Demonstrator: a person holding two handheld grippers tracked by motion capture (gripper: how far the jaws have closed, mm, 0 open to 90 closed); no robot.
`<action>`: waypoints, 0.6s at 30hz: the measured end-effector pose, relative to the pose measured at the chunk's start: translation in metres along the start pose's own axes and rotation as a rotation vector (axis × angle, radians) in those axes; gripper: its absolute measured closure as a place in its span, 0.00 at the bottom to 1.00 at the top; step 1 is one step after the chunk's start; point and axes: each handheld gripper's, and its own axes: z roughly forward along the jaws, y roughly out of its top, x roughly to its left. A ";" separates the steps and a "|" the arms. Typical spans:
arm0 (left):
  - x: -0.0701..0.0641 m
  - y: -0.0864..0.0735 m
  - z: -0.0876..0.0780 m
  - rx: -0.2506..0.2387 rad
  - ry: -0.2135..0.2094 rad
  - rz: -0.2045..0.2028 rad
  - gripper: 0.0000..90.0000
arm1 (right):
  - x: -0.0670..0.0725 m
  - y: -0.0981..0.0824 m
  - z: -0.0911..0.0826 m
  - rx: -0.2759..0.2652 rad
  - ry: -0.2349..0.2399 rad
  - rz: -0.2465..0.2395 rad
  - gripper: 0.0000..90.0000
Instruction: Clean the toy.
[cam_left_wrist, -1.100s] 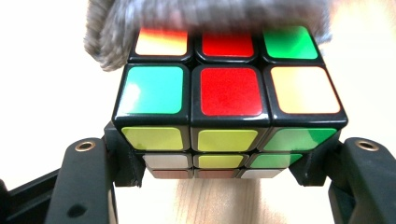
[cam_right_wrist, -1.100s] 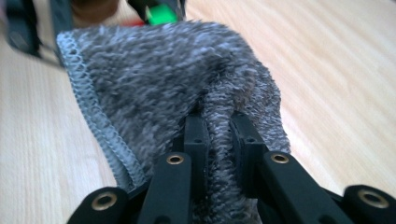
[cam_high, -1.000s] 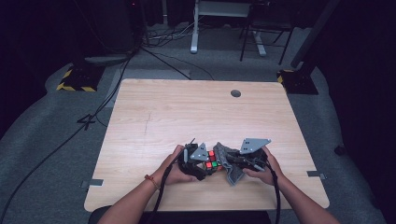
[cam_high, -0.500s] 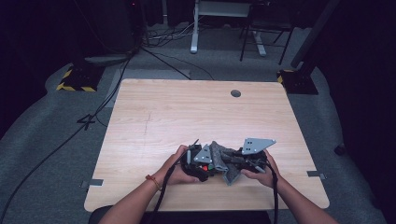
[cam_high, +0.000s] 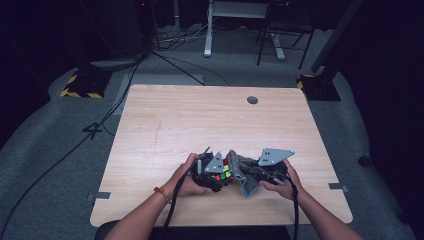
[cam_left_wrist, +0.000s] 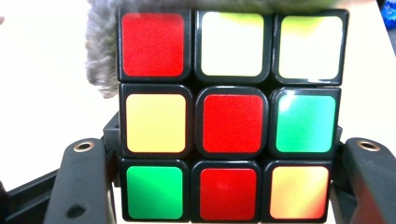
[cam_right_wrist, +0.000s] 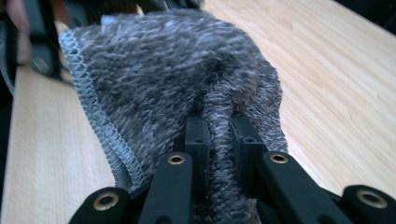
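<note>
Currently, near the desk's (cam_high: 165, 125) front edge, left hand-held gripper (cam_high: 216, 172) clamps the rigid, slick puzzle cube (cam_left_wrist: 229, 116) by opposite sides; right hand-held gripper (cam_right_wrist: 219, 135) pinches a fold of soft, limp grey cloth (cam_right_wrist: 177, 79) against it.

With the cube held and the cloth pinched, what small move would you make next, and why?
Probably drag the grey cloth across the cube: the left gripper clamps the cube, the right gripper pinches a fold, and the cloth already lies at the cube's far edge.
</note>
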 end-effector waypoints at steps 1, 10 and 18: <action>0.001 0.000 -0.002 -0.008 0.006 0.005 0.37 | -0.001 -0.002 0.000 0.012 -0.002 0.003 0.89; -0.001 0.002 0.000 0.008 -0.001 0.016 0.37 | 0.008 0.010 -0.006 -0.065 0.031 -0.015 0.89; -0.003 0.003 0.007 0.047 0.012 0.036 0.37 | 0.019 0.026 -0.003 -0.104 0.038 -0.049 0.89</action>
